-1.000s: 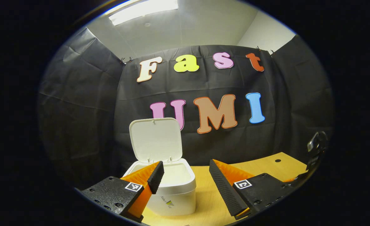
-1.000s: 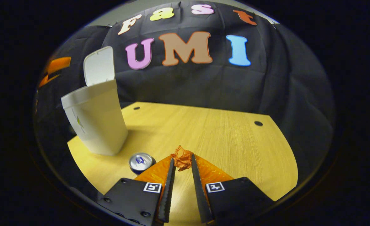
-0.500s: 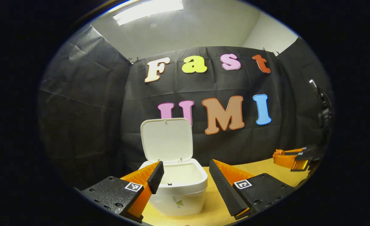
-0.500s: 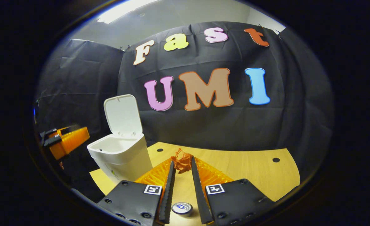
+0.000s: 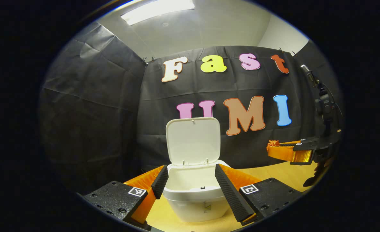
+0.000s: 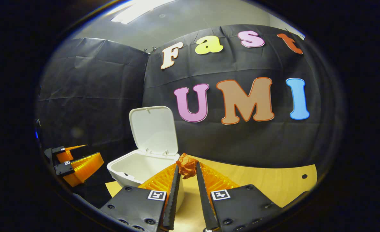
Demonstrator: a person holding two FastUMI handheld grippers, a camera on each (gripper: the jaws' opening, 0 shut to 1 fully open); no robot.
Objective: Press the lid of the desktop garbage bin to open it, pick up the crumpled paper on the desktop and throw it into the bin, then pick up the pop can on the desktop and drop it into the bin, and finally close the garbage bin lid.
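Since a second ago we have lifted the crumpled paper (image 6: 187, 166), pinched in our right gripper (image 6: 186, 170), beside the open bin (image 6: 138, 167), left gripper (image 5: 188, 182) spread; releasing early could drop it onto the counter (image 6: 257, 180).

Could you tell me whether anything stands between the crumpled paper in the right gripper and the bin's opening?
Nothing visible does. The right gripper holds the crumpled paper beside the bin, whose lid stands upright. The left gripper hangs open off to the bin's far side.

Raised lid (image 6: 152, 129) walls the bin's (image 6: 135, 169) back; its mouth gapes.
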